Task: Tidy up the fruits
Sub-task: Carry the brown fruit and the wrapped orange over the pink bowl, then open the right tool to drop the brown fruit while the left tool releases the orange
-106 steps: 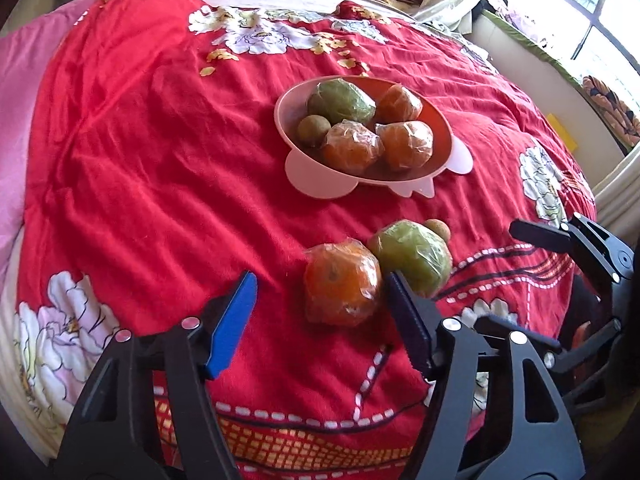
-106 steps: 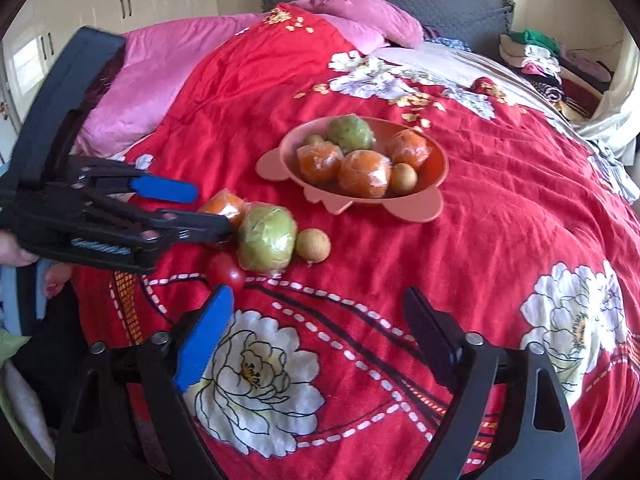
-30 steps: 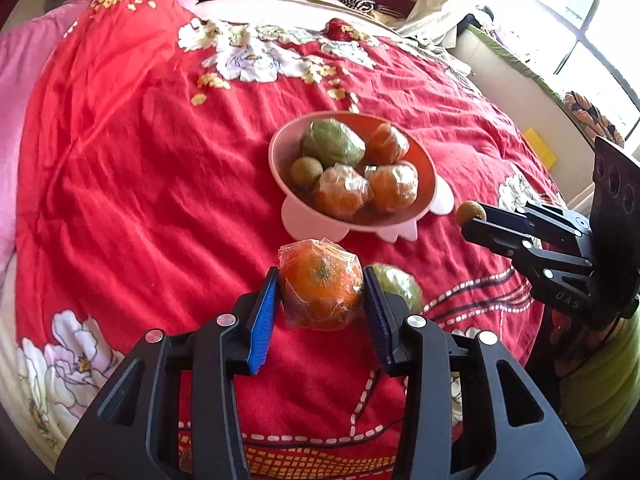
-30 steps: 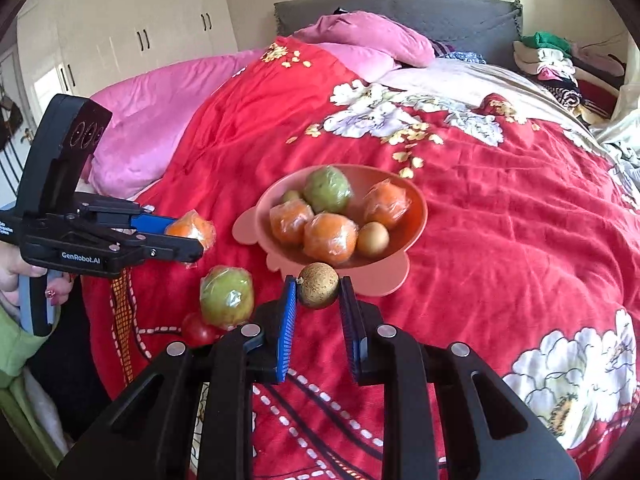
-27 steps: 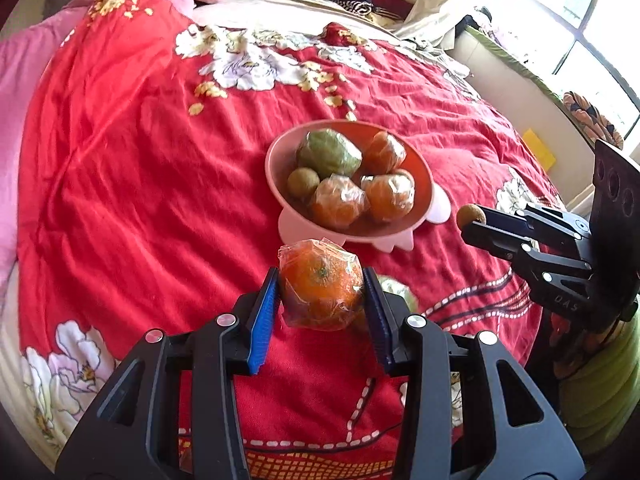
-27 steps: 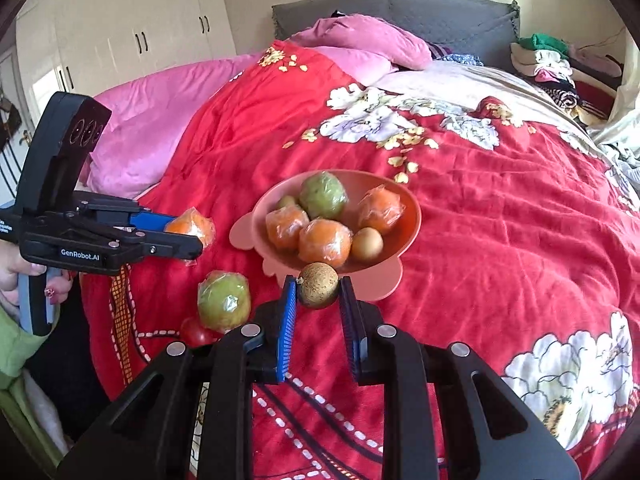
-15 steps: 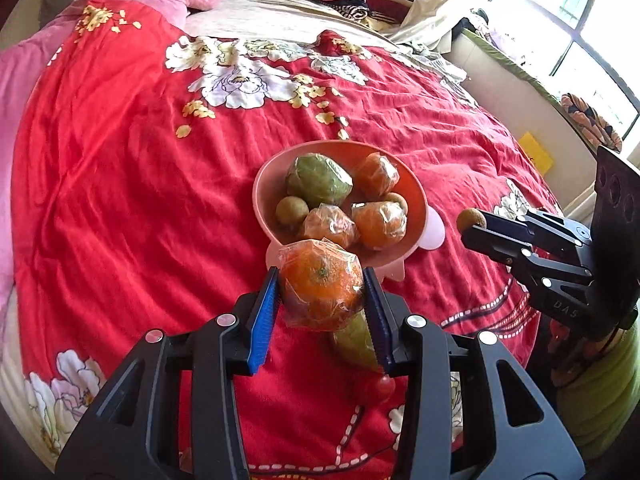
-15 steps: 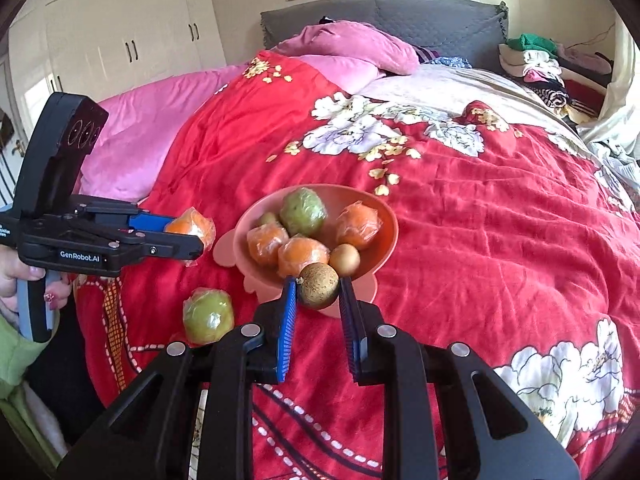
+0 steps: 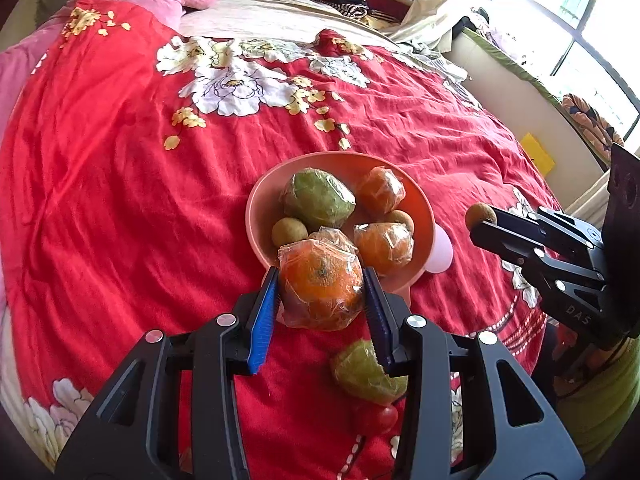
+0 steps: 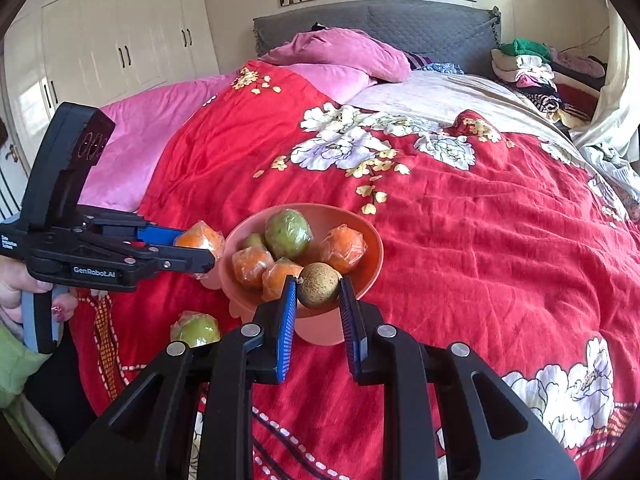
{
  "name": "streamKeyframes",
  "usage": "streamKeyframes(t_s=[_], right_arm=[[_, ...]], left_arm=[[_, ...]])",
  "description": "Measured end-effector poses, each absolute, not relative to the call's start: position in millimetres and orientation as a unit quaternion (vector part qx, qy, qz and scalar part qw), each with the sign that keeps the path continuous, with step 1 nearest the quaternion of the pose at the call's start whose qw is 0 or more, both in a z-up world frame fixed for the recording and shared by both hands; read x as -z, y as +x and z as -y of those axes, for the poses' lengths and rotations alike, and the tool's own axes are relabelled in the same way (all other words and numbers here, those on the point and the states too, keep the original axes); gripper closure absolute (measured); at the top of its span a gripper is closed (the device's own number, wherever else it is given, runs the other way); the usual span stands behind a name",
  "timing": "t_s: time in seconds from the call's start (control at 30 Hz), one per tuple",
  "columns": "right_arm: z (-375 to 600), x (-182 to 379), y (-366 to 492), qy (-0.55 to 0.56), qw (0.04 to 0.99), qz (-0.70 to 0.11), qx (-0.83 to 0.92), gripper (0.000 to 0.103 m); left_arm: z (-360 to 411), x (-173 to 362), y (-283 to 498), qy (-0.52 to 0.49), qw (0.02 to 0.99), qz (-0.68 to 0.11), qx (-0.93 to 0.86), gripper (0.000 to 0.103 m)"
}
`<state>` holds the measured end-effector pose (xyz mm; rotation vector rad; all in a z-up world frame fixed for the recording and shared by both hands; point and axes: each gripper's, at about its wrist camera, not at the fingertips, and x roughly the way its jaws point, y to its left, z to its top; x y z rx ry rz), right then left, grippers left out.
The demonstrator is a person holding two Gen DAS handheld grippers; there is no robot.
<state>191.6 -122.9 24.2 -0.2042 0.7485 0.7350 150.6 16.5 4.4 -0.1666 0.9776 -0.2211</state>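
In bowl (image 9: 256, 216): three wrapped oranges (image 9: 384, 242), one green fruit (image 9: 318, 198), two small brown fruits (image 9: 289, 232). Beside bowl on bed: one green fruit (image 9: 360, 372), one cherry tomato (image 9: 378, 418).

Bright daylight from the overexposed window (image 9: 576, 40) floods both sharp views, fisheye-bent and dark-cornered at the edges.

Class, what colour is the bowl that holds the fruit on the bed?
The bowl is salmon pink, seen best in the left wrist view.

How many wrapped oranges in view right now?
4: three in the pink bowl at and, half hidden; one gripped by the left gripper. More could be hidden.
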Motion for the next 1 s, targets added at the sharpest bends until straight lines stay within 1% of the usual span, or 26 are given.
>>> streamKeyframes(t_s=[1.0], right_arm=[[110.4,2.4,227.1,-0.112,0.861,-0.383,-0.317,0.082]], left_arm=[[-26.9,8.5,191.1,-0.08,0.878,-0.463,0.087,0.07]])
